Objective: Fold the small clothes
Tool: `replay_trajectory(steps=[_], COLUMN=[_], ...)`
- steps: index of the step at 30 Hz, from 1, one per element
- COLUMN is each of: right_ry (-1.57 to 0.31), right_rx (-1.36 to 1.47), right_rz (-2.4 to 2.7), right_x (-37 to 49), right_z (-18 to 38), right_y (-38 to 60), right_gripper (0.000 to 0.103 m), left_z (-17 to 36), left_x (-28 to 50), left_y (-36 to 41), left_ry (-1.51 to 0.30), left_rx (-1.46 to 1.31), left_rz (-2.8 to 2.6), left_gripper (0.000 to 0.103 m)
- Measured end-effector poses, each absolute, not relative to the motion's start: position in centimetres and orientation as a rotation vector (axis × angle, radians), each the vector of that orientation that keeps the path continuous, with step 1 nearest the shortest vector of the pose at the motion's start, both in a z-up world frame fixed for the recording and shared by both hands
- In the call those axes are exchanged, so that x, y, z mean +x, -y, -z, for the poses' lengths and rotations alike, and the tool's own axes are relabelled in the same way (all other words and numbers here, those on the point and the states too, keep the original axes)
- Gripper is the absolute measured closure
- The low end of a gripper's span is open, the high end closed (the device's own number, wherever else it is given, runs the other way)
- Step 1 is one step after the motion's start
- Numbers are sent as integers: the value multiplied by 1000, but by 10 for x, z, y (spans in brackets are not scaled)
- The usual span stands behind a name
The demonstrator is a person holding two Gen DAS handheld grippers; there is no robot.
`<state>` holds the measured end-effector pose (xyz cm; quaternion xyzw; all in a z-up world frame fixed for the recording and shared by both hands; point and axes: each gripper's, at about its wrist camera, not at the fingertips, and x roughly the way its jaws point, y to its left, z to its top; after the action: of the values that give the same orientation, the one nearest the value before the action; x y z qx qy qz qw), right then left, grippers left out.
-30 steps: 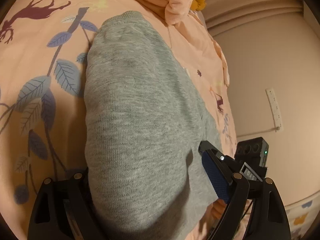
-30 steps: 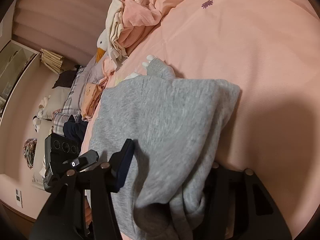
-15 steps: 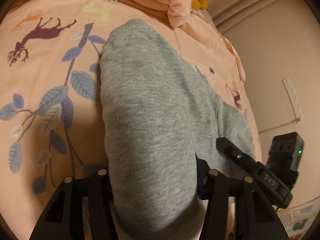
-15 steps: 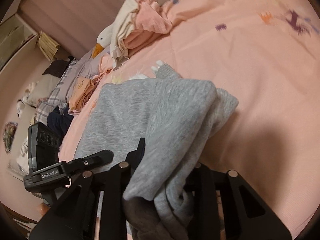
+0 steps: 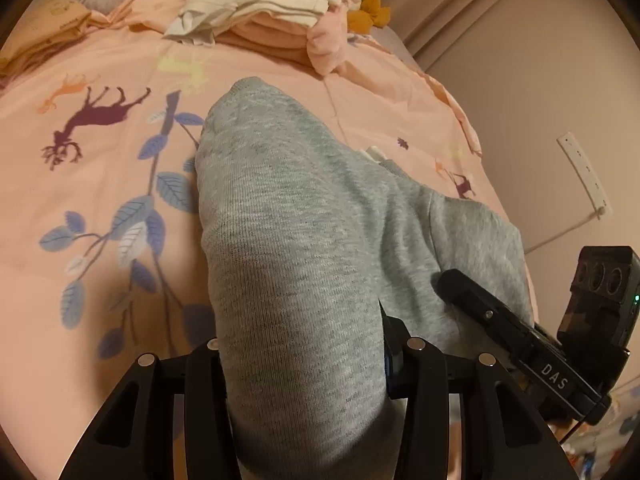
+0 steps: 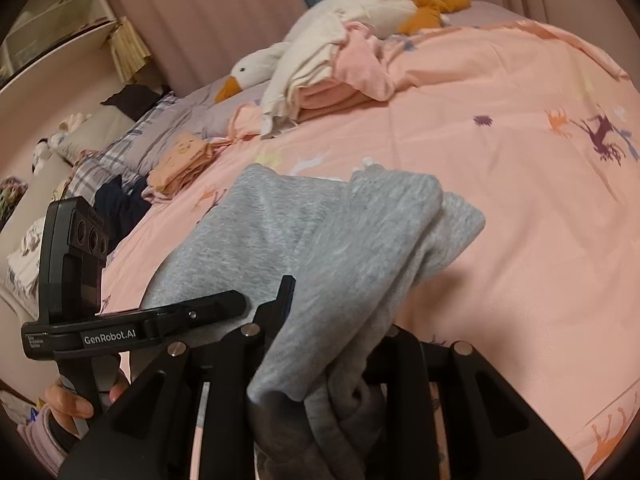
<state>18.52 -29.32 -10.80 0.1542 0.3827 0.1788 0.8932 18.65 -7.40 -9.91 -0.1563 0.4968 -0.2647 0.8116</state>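
Note:
A small grey knit garment (image 5: 288,216) is lifted off the pink printed bedspread (image 5: 100,168). My left gripper (image 5: 304,364) is shut on one bunched end of it; the cloth covers the fingertips. My right gripper (image 6: 328,352) is shut on the other bunched end of the same grey garment (image 6: 320,232), with folds hanging between its fingers. The far part of the garment still rests on the bed. The two grippers are close together; each shows in the other's view, the right gripper (image 5: 516,332) and the left gripper (image 6: 132,324).
A stack of folded cream and pink clothes (image 5: 280,12) lies at the far end of the bed, with a white goose plush (image 6: 340,36) behind it. Folded orange clothes (image 6: 180,160) and a dark garment (image 6: 120,204) lie at the left. A wall (image 5: 540,100) borders the bed.
Both grippers have closed on the grey garment and risen with it, drawing closer together. The views have tilted up, showing more of the far end of the bed.

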Motion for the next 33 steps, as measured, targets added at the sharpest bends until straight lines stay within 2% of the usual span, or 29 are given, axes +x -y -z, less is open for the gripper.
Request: replay_trajectory(steps=[15, 33], right_ry=[-719, -695], right_rx=[224, 140], right_rz=[-457, -546], right_x=[147, 148], right_z=[78, 61], right_y=[248, 186], right_gripper=[79, 79], left_z=[67, 57], left_x=[142, 138], left_y=[25, -28], left_ry=[-974, -919], left_rx=[-336, -373], left_rz=[515, 425], left_gripper=[58, 58])
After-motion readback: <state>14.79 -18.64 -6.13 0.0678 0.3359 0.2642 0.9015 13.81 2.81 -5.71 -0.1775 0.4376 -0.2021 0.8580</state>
